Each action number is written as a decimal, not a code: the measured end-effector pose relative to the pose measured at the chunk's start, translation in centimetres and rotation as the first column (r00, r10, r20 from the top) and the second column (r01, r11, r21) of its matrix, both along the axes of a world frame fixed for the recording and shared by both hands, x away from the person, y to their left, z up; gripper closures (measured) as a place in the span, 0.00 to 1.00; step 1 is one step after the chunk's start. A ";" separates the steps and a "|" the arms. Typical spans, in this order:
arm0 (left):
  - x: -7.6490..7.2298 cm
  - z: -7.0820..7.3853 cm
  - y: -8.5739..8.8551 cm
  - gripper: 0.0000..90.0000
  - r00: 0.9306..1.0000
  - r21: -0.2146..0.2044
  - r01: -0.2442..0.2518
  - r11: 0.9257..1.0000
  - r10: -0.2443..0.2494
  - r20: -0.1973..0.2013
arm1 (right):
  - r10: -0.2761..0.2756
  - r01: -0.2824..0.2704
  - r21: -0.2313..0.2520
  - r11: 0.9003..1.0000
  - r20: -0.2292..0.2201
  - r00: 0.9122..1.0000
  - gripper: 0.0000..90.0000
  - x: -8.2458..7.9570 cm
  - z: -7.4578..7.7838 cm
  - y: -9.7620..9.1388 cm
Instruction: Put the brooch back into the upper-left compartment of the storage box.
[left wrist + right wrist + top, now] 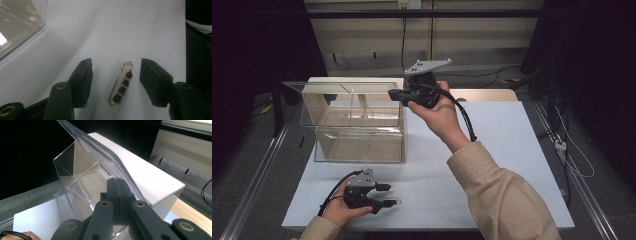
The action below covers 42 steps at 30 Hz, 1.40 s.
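Here the left gripper [115,82] rests low on the white table [512,150], jaws wide either side of a gold beaded safety pin [121,85] lying flat between them. The right gripper [117,192] is pinched tight on the raised lid [100,147] of the clear box [357,125] behind.

1 clear box [357,125], 1 beaded pin [121,85], 2 tongs: left [392,195], right [394,93].
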<state>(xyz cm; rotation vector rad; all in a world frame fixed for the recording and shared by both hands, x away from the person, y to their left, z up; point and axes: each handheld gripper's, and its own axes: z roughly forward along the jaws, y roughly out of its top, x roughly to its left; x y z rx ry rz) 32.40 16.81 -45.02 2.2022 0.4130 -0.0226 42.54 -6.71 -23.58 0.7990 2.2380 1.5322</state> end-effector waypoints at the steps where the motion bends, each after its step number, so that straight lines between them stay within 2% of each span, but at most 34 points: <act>1: 0.0 0.0 -0.1 0.54 1.000 0.002 0.000 1.000 0.000 -0.001 | 0.000 0.000 0.000 1.000 0.000 1.000 1.00 0.0 0.0 0.0; 5: -0.2 -0.2 -0.3 0.61 1.000 0.035 0.025 0.999 -0.024 -0.006 | -0.001 0.001 -0.001 1.000 0.000 1.000 1.00 0.0 0.0 0.0; 8: -0.3 -0.3 -0.4 0.66 1.000 0.056 0.025 0.998 -0.025 0.010 | -0.002 0.002 -0.001 1.000 0.000 1.000 1.00 -0.1 0.0 0.0; 13: -0.2 -0.2 -0.4 0.79 1.000 0.087 0.001 0.996 -0.003 0.027 | -0.004 0.004 0.003 1.000 0.002 1.000 1.00 -0.1 -0.1 0.0; 14: -0.2 -0.2 -0.4 0.83 1.000 0.085 -0.016 0.996 0.014 0.028 | -0.004 0.004 0.005 1.000 0.001 1.000 1.00 -0.1 -0.2 0.0; 17: 0.0 -0.1 -0.5 0.92 0.999 0.101 -0.037 0.994 0.036 0.011 | -0.007 0.007 0.004 1.000 -0.003 1.000 1.00 -0.1 -0.3 -0.1; 18: 0.0 -0.1 -0.5 0.93 0.999 0.092 -0.045 0.995 0.044 0.004 | -0.007 0.007 0.005 1.000 -0.002 1.000 1.00 -0.1 -0.3 -0.1; 25: 0.2 0.0 -0.3 0.93 0.997 0.082 -0.070 0.994 0.073 -0.034 | -0.011 0.011 0.012 1.000 -0.002 1.000 1.00 -0.2 -0.4 -0.1; 27: 0.2 0.2 -0.1 0.93 0.995 0.055 -0.087 0.995 0.090 -0.053 | -0.010 0.010 0.012 1.000 -0.002 1.000 1.00 -0.1 -0.4 -0.1; 31: 0.3 0.8 0.2 0.94 0.990 0.041 -0.109 0.993 0.112 -0.081 | -0.008 0.008 0.015 1.000 -0.002 1.000 1.00 -0.1 -0.5 -0.1; 38: 0.1 3.1 0.8 0.94 0.987 0.014 -0.121 0.993 0.122 -0.109 | -0.009 0.009 0.014 1.000 -0.001 1.000 1.00 -0.2 -0.5 -0.2; 42: 0.3 4.3 1.1 0.94 0.984 0.022 -0.134 0.991 0.136 -0.114 | -0.012 0.012 0.010 1.000 -0.002 1.000 1.00 -0.2 -0.5 -0.2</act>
